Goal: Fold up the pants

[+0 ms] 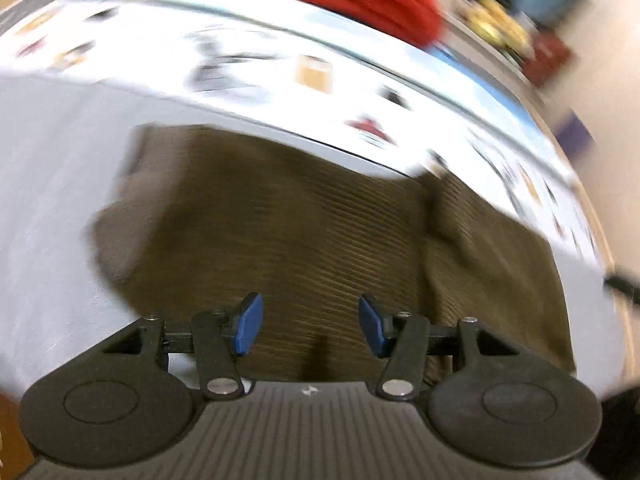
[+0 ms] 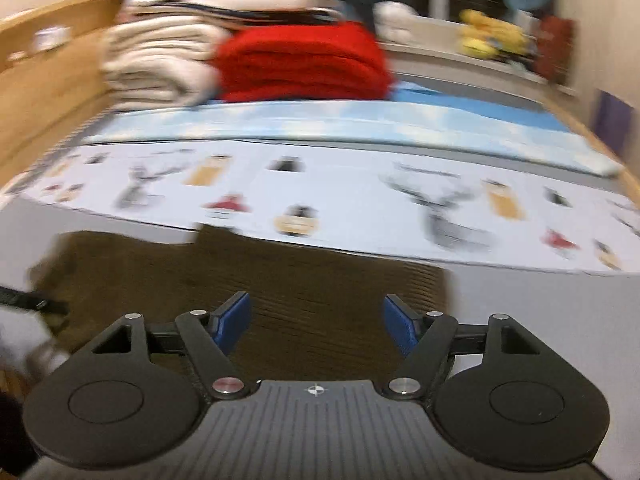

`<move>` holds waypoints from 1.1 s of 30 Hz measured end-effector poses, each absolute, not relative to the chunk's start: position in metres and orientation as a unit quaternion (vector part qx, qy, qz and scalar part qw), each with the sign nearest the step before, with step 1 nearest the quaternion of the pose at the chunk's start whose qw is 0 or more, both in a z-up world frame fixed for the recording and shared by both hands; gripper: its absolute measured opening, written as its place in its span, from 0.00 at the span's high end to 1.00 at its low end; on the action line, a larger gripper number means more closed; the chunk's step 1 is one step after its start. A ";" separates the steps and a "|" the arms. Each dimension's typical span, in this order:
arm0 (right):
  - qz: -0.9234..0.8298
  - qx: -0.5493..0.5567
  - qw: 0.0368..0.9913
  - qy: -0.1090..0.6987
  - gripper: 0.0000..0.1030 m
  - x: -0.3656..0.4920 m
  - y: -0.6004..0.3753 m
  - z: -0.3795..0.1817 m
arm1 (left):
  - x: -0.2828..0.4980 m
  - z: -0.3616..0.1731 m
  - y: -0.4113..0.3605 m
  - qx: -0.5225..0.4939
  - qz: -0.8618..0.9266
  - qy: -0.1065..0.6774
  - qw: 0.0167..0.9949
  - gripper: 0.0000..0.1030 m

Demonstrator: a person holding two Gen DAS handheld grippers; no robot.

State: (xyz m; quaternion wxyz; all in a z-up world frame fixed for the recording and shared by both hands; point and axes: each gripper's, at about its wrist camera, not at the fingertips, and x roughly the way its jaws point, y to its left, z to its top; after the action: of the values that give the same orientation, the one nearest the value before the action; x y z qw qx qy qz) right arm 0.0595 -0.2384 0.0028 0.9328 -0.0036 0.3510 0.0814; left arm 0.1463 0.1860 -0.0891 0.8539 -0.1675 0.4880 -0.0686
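Both grippers are hovering over brown ribbed pants (image 1: 304, 220) that are lying on a pale grey bed (image 1: 52, 184), just in front of a printed sheet (image 2: 360, 200) with deer and small figures. In the left wrist view the left gripper (image 1: 311, 330) is holding its blue fingers (image 1: 250, 330) well apart with nothing between them, the cloth lying below and ahead; a ridge or seam is running down the fabric to the right of centre. In the right wrist view the right gripper (image 2: 316, 326) is likewise standing with fingers (image 2: 232, 322) spread and empty, above the near part of the pants (image 2: 280, 280), whose right edge is ending near its right finger. Both views are blurring, so the fabric's outline is uncertain. Judged from this, the garment appears already partly folded into a compact block, and the step in hand is positioning for a further fold. The next move is likely calling for lowering each gripper to an edge, pinching through all layers, and lifting both sides evenly. A red blanket (image 2: 300, 60) and cream bedding (image 2: 156, 60) are stacking at the far end
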 end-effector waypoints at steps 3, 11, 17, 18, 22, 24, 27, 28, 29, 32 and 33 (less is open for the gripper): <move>0.121 0.006 0.922 0.367 0.28 0.069 -0.207 -0.026 | 0.143 -0.096 0.222 -0.222 -0.009 0.485 0.846 0.39; 0.180 -0.026 0.882 0.434 0.33 0.094 -0.149 -0.075 | 0.144 -0.110 0.284 -0.313 0.091 0.484 0.812 0.32; 0.182 -0.087 0.838 0.506 0.30 0.103 -0.138 -0.108 | 0.163 -0.131 0.285 -0.312 0.104 0.498 0.803 0.30; 0.185 -0.077 0.839 0.506 0.30 0.106 -0.141 -0.107 | 0.166 -0.131 0.281 -0.303 0.098 0.496 0.808 0.31; 0.189 -0.057 0.836 0.512 0.32 0.110 -0.151 -0.105 | 0.169 -0.128 0.268 -0.267 0.112 0.497 0.818 0.47; 0.183 -0.052 0.839 0.510 0.32 0.107 -0.158 -0.101 | 0.166 -0.119 0.264 -0.255 0.126 0.491 0.823 0.59; 0.168 -0.033 0.850 0.498 0.32 0.111 -0.177 -0.094 | 0.160 -0.090 0.236 -0.190 0.127 0.460 0.858 0.68; 0.162 -0.023 0.855 0.491 0.32 0.109 -0.187 -0.088 | 0.160 -0.078 0.221 -0.161 0.121 0.443 0.874 0.69; 0.152 -0.010 0.863 0.481 0.32 0.107 -0.200 -0.081 | 0.158 -0.066 0.205 -0.134 0.112 0.426 0.888 0.70; 0.116 0.030 0.882 0.456 0.32 0.103 -0.237 -0.066 | 0.150 -0.024 0.148 -0.068 0.069 0.373 0.923 0.73; 0.101 0.046 0.887 0.448 0.32 0.102 -0.253 -0.061 | 0.146 -0.008 0.123 -0.049 0.053 0.354 0.933 0.73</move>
State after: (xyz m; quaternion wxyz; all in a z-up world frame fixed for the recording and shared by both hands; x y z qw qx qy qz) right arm 0.1017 -0.2525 -0.0611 0.8872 0.0456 0.4479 0.1005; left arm 0.1462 0.1231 -0.0079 0.9325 -0.0489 0.3538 0.0528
